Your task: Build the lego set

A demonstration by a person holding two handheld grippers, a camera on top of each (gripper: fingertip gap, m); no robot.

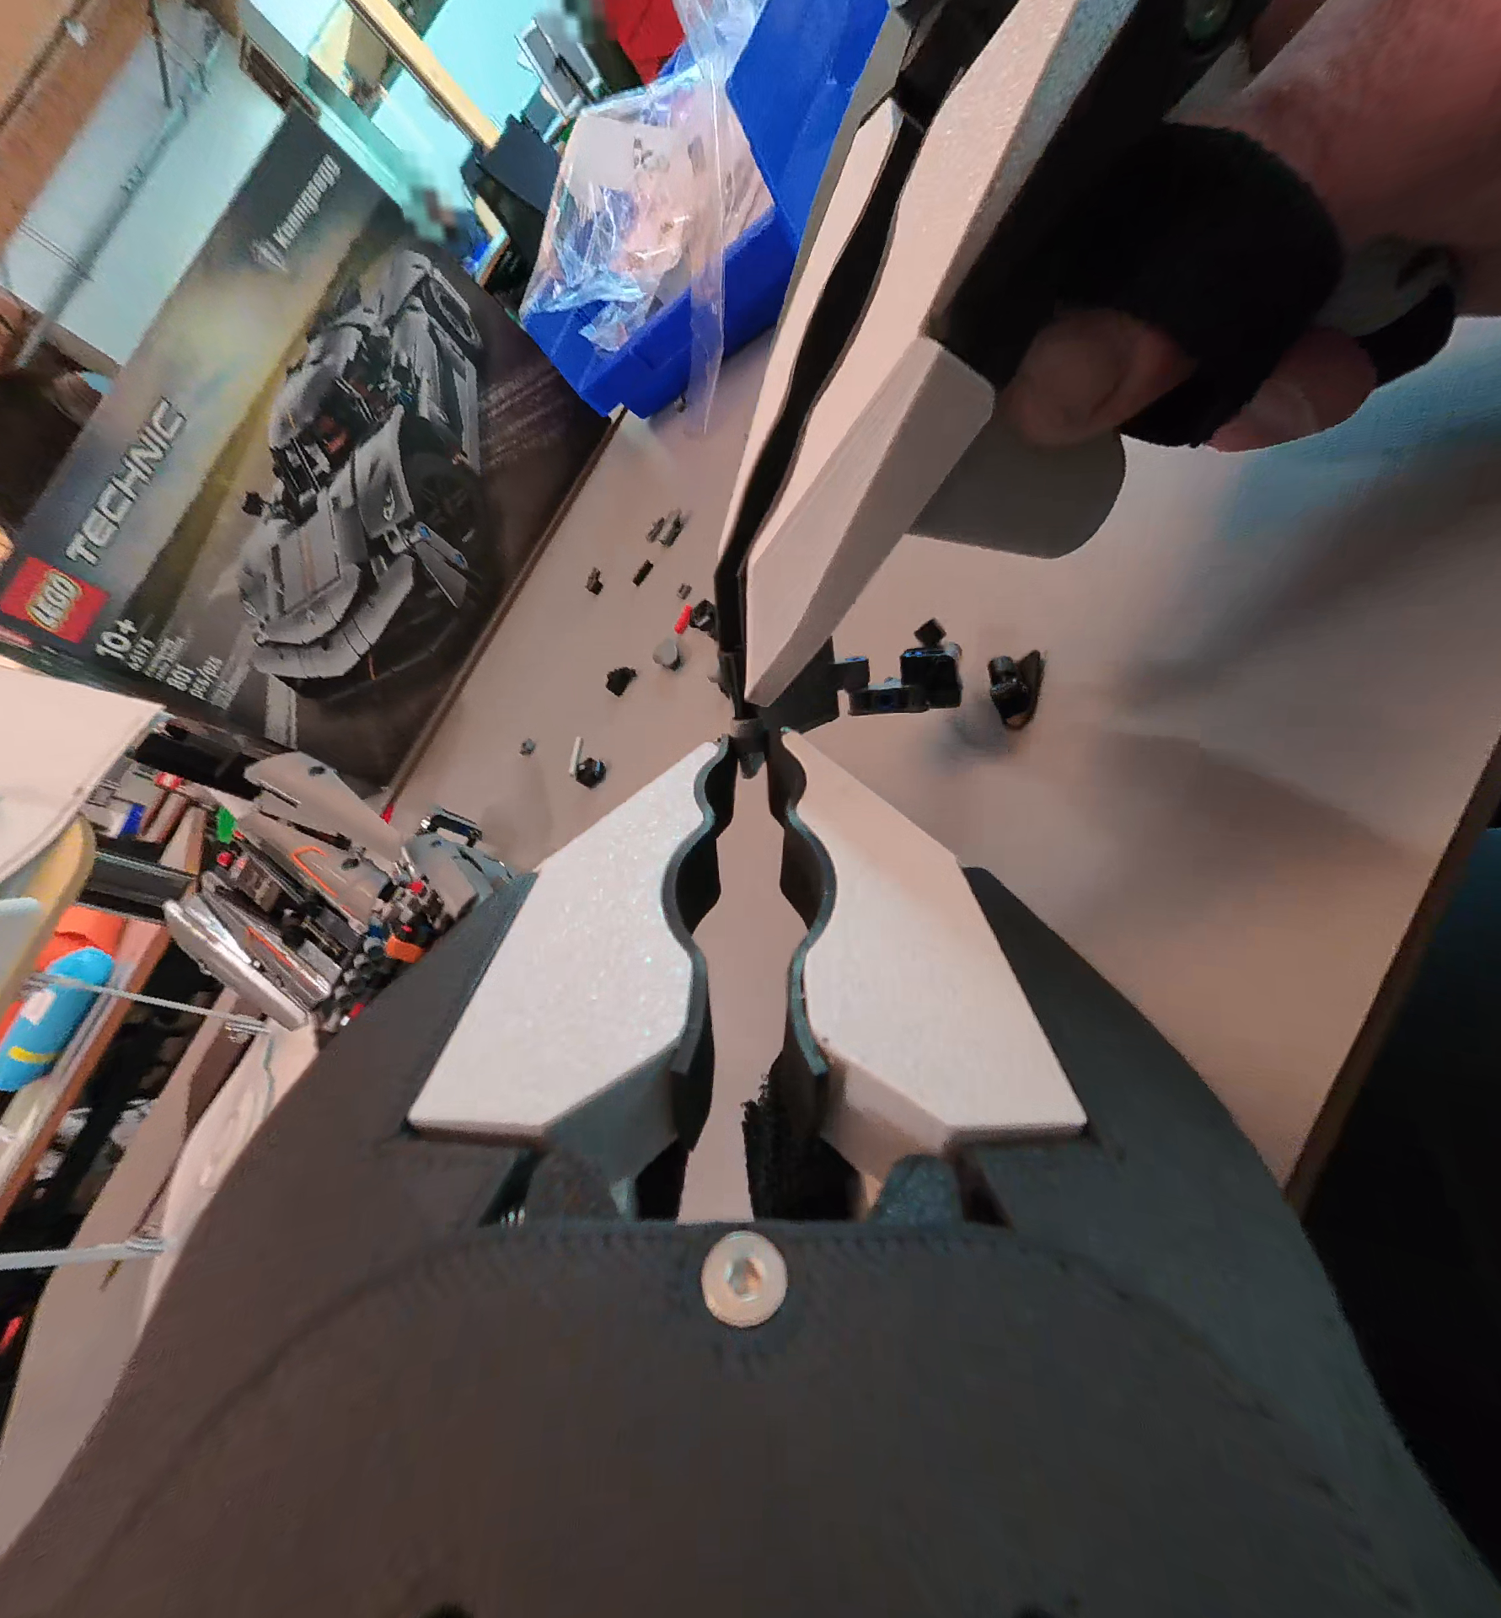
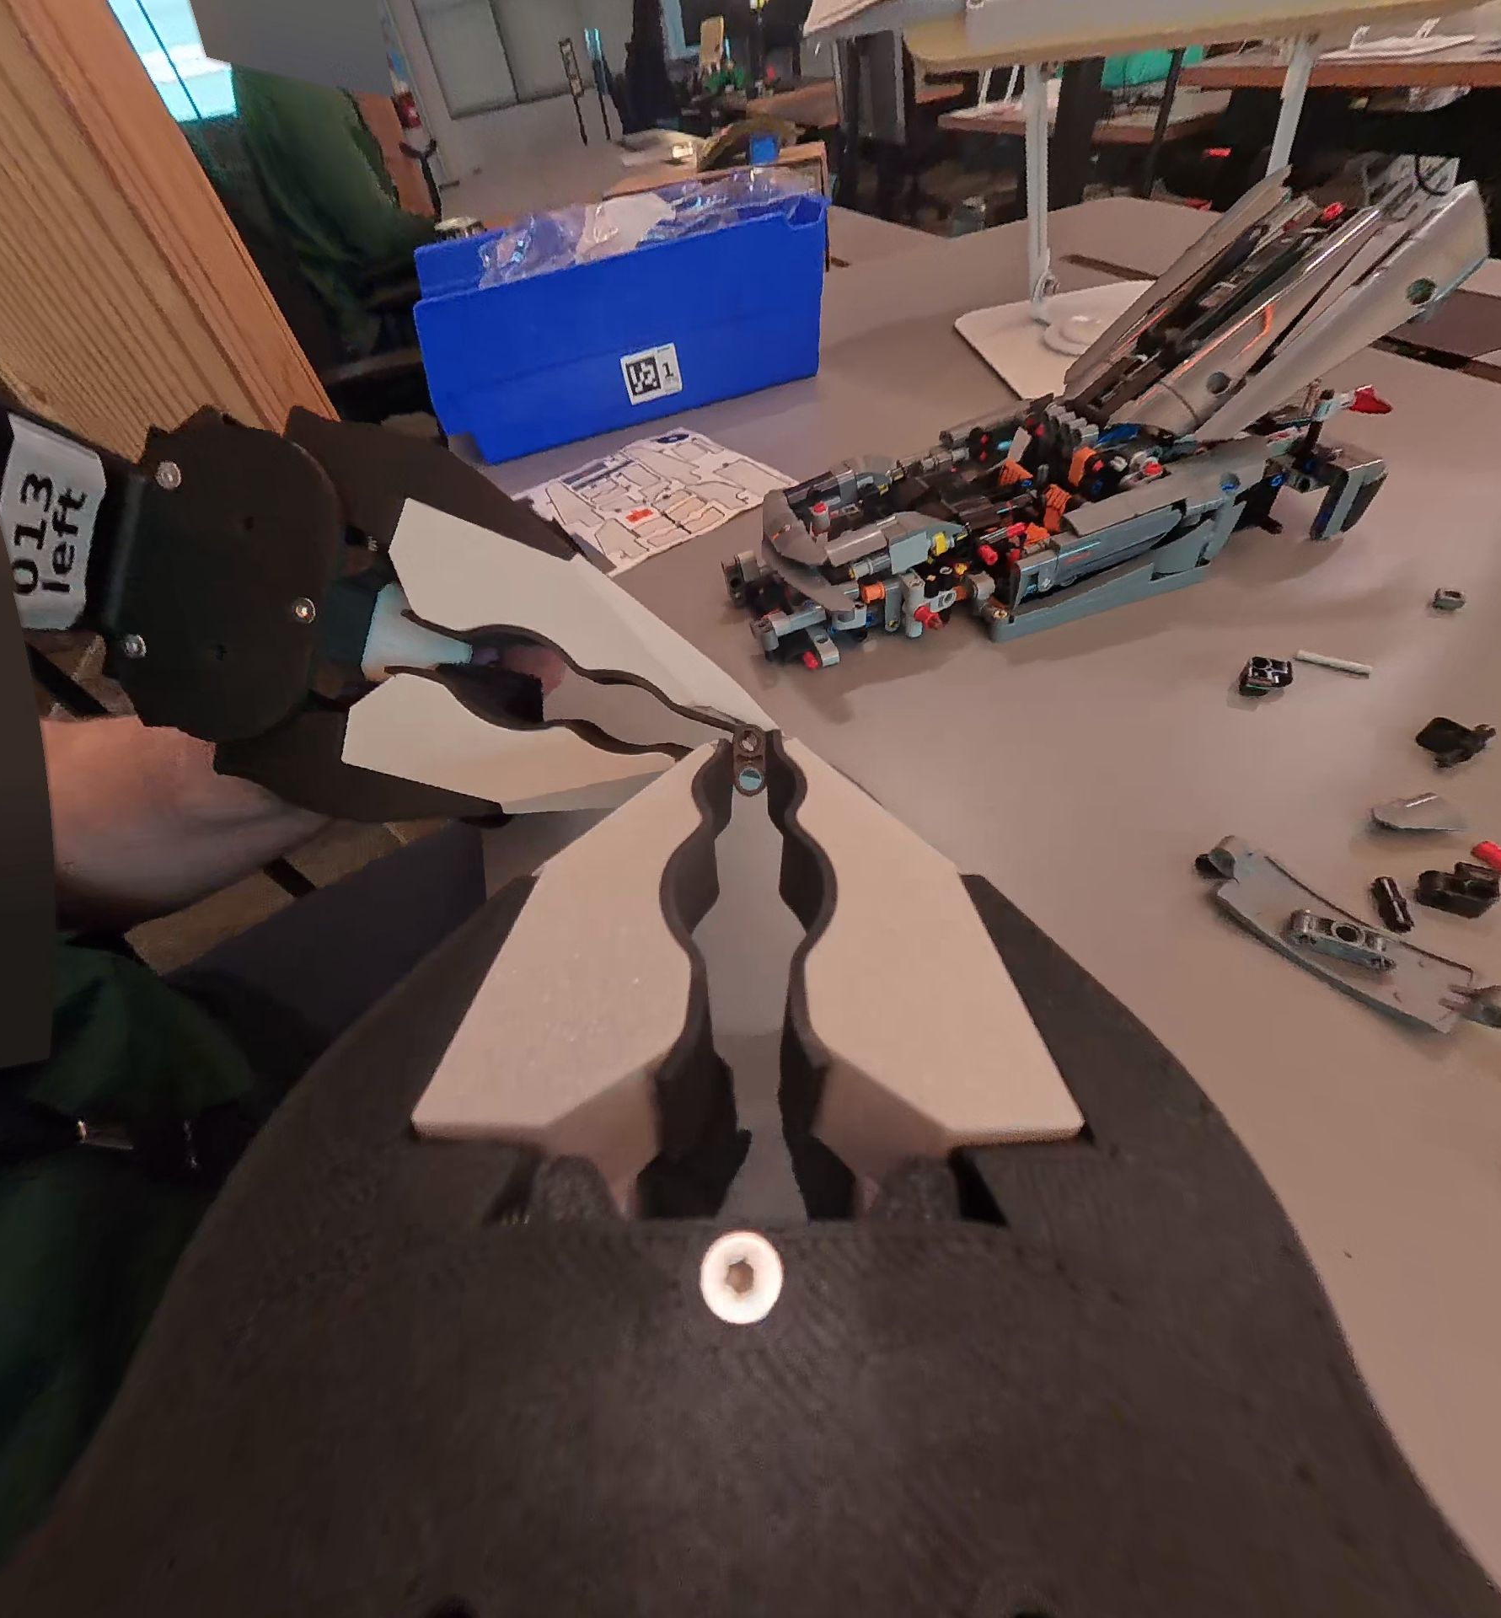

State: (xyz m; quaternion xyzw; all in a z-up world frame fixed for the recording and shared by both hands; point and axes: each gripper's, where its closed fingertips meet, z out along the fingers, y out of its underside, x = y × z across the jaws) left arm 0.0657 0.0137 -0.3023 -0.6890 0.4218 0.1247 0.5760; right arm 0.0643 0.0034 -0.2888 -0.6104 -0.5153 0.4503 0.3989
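Here both wavy-padded grippers, left (image 1: 751, 744) and right (image 2: 748, 762), pinch one small dark holed connector (image 2: 748, 763).

A small dark grey lego piece (image 2: 748, 763) with two holes is sitting upright, in front of the half-built grey lego car (image 2: 1070, 517).
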